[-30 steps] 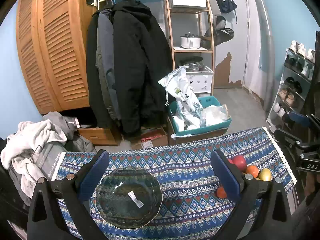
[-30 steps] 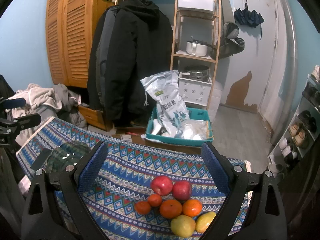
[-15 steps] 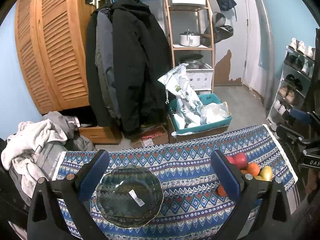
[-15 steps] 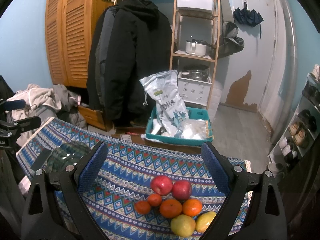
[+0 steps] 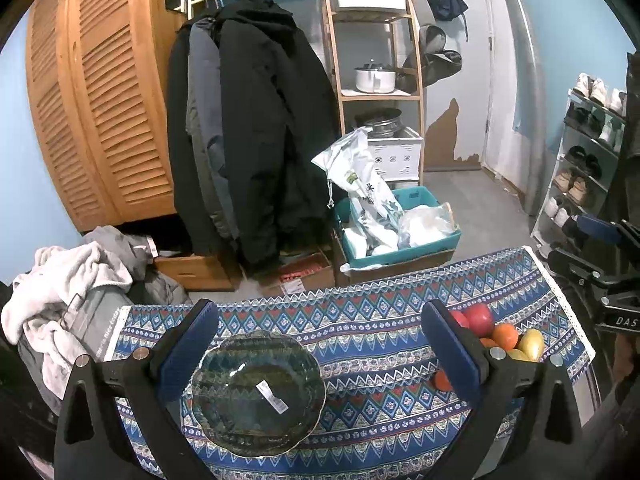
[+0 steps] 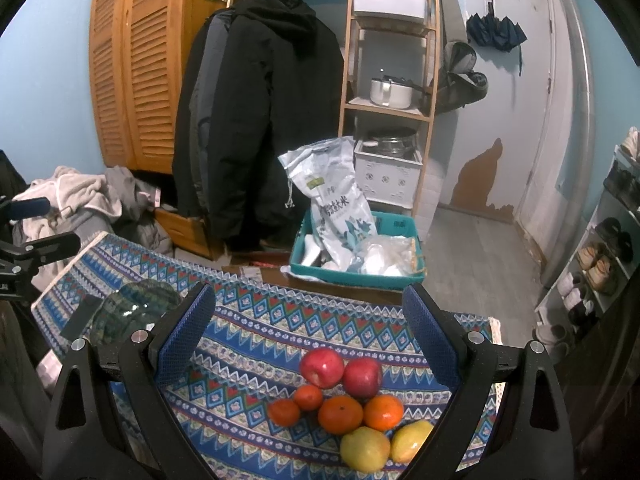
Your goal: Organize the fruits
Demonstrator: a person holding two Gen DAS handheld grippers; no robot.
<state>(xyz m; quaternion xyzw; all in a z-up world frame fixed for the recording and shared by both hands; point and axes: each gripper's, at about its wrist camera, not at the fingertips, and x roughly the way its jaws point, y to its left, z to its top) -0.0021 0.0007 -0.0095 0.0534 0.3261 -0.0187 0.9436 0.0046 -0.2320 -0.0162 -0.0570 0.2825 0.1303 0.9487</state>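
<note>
A dark green glass bowl (image 5: 258, 394) with a white sticker sits on the patterned blue cloth (image 5: 360, 320), between the fingers of my open, empty left gripper (image 5: 320, 344). A pile of fruit lies at the right end: two red apples (image 6: 322, 367), several oranges (image 6: 340, 414) and two yellow fruits (image 6: 365, 449). My right gripper (image 6: 308, 332) is open and empty, held above the pile. In the left wrist view the fruit (image 5: 506, 336) is partly hidden behind the right finger. The bowl also shows in the right wrist view (image 6: 136, 308) at far left.
The table's far edge faces a teal bin (image 6: 356, 264) with a white rice bag. Beyond stand dark coats (image 6: 256, 120), a wooden shelf (image 6: 388, 80) with pots and a louvred wardrobe (image 6: 132, 72). Clothes (image 5: 68, 284) are heaped at left, a shoe rack (image 5: 588, 168) stands at right.
The left wrist view has drifted slightly, so the table sits a little lower in frame. Both grippers stay open and the fruit and bowl have not moved.
</note>
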